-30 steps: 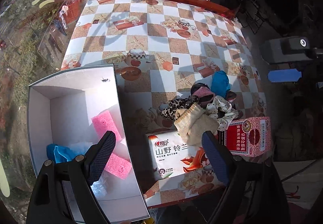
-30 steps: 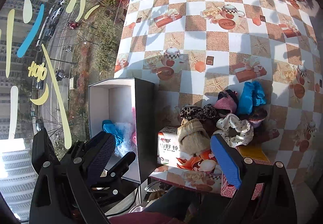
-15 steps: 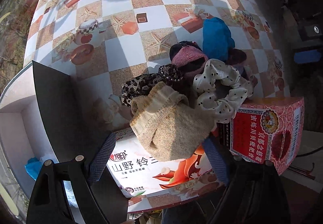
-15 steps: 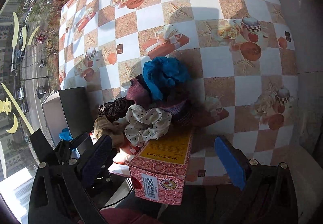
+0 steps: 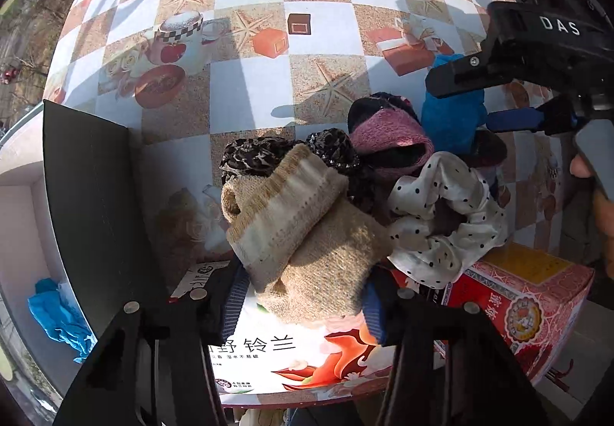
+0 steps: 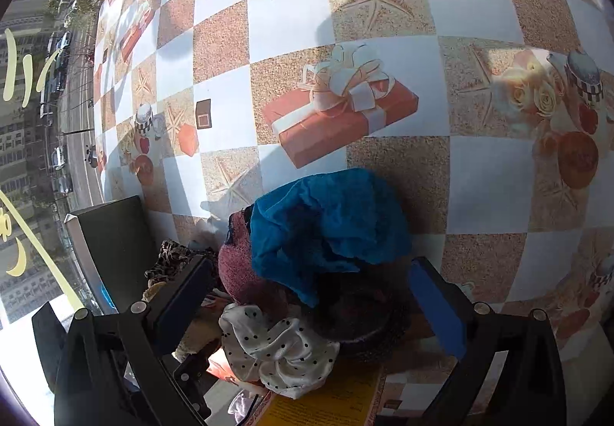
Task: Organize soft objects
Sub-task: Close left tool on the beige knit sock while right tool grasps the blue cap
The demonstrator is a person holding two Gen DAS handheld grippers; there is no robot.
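The left gripper (image 5: 303, 301) has its jaws closed in on the beige sock (image 5: 307, 230), one pad at each side of its lower end; the sock lies on the tissue box (image 5: 291, 357), just beside the black bin (image 5: 96, 203). The right gripper (image 6: 311, 295) stands wide open and holds nothing, straddling the heap: blue cloth (image 6: 326, 222), pink knit (image 6: 240, 268) and a dark piece below. The dotted scrunchie (image 5: 445, 218) rests against the sock and on the red box (image 5: 529, 295). A leopard scrunchie (image 5: 253, 157) lies behind the sock on the table (image 5: 249, 96).

Sock (image 5: 307, 234) on tissue box (image 5: 268, 353), scrunchie (image 5: 445, 218) right, storage box (image 5: 92, 195) left
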